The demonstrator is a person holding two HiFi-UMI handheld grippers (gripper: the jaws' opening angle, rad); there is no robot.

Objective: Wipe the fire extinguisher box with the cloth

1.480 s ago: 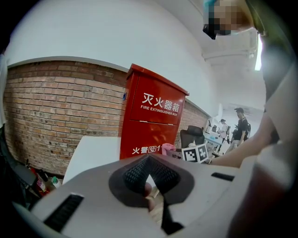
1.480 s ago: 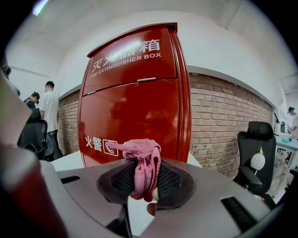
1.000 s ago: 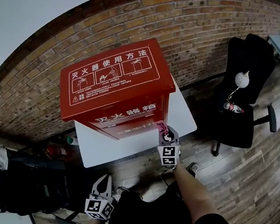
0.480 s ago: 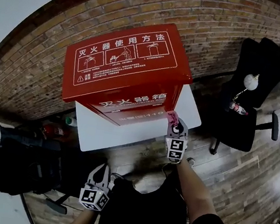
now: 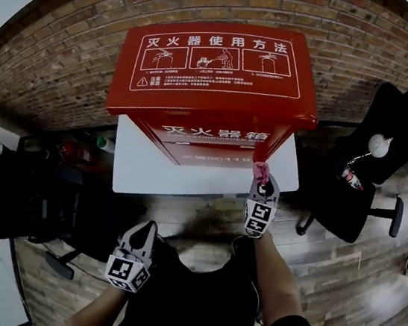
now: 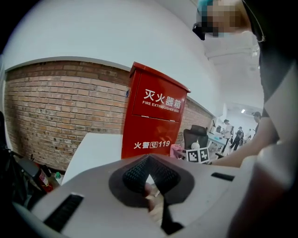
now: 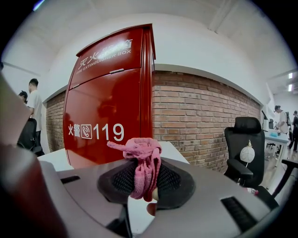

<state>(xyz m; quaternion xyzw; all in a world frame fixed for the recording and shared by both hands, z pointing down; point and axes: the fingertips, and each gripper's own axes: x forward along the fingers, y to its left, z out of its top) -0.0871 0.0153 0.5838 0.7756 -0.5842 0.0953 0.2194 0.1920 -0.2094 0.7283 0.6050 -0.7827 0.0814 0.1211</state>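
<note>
Cloth (image 7: 139, 151) clamped by right gripper (image 7: 143, 179) beside front-right edge of box (image 5: 217, 70) — left gripper (image 6: 148, 173) fingers together.

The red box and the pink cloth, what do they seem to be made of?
Red box: probably painted sheet metal, glossy; smooth faces show reflections, edges are sharply folded.
Pink cloth: soft knitted-looking fabric, matte; ribbed texture and limp bunched folds show.

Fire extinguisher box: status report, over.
Right tongs shut on pink cloth, at front right corner of box. Left tongs shut, empty, held low. Box upright on white table, nothing in the way.
</note>
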